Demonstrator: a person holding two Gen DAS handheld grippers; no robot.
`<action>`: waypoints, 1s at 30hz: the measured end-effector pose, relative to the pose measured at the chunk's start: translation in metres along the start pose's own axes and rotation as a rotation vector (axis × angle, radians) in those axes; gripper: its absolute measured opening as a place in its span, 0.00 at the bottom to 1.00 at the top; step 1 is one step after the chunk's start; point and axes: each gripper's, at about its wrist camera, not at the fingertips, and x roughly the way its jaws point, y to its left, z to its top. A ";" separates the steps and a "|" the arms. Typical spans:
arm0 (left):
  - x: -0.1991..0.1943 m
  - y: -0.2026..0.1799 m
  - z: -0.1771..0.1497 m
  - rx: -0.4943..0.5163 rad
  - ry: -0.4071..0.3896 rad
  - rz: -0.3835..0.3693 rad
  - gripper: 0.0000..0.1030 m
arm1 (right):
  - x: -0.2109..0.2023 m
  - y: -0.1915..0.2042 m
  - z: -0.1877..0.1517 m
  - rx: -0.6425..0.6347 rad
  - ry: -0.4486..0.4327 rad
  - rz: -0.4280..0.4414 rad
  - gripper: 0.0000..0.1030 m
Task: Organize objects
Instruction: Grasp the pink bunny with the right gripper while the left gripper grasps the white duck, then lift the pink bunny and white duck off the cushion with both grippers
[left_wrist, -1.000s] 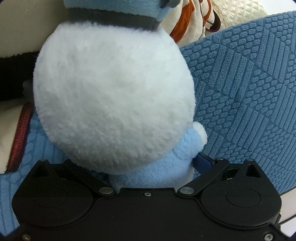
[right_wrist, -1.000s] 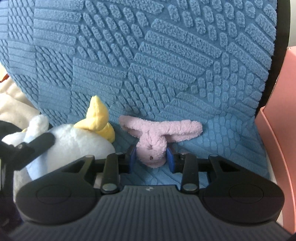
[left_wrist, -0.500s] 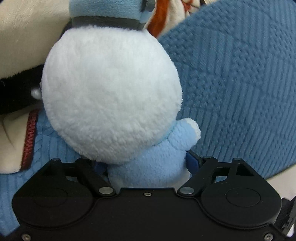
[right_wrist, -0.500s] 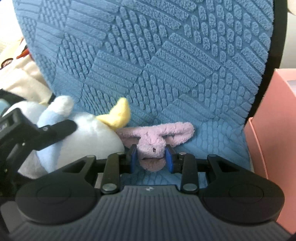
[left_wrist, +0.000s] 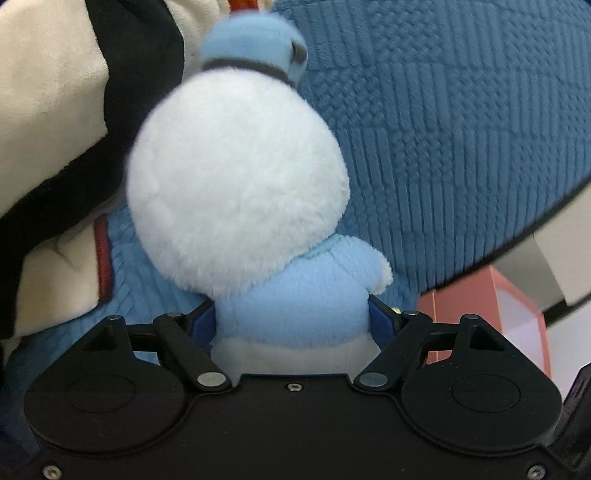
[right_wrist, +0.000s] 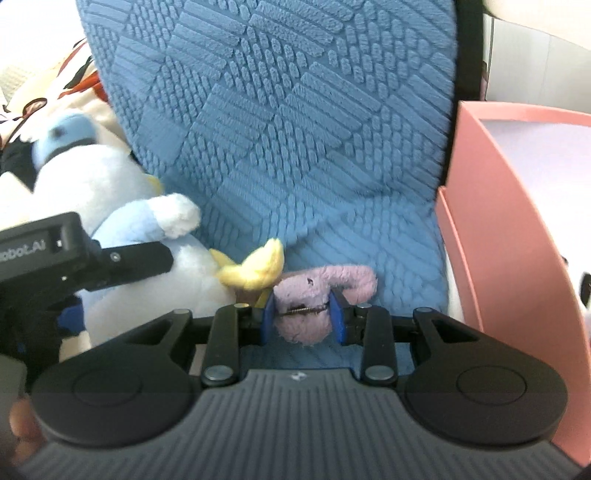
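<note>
A plush duck (left_wrist: 236, 184) with a big white head, a light blue cap and a light blue body fills the left wrist view. My left gripper (left_wrist: 291, 314) has its blue pads pressed on the duck's blue body, and its jaws are closing. In the right wrist view the same duck (right_wrist: 122, 184) hangs at the left, yellow feet toward the middle. My right gripper (right_wrist: 303, 314) is shut on a small pink plush bunny (right_wrist: 306, 291), whose long ear curls off to the right. Both toys are held above a blue textured cushion (right_wrist: 295, 129).
A pink open box (right_wrist: 498, 221) stands close on the right, beside the cushion's edge. A cream and black plush (left_wrist: 48, 110) lies against the cushion on the left. A person's fingertip (right_wrist: 22, 424) shows at the lower left corner.
The left jaws have narrowed onto the duck's body. Both grippers have risen and shifted toward the pink box with their toys, and the box now shows far more.
</note>
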 end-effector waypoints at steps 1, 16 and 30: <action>-0.003 -0.003 -0.005 0.012 0.003 0.004 0.75 | 0.001 0.009 0.004 -0.001 0.000 0.004 0.33; -0.065 0.012 -0.014 0.159 0.085 0.034 0.76 | -0.046 0.017 -0.047 -0.083 0.001 0.026 0.31; -0.040 0.019 -0.005 0.120 0.184 0.030 0.98 | -0.042 0.016 -0.061 -0.088 -0.040 -0.009 0.35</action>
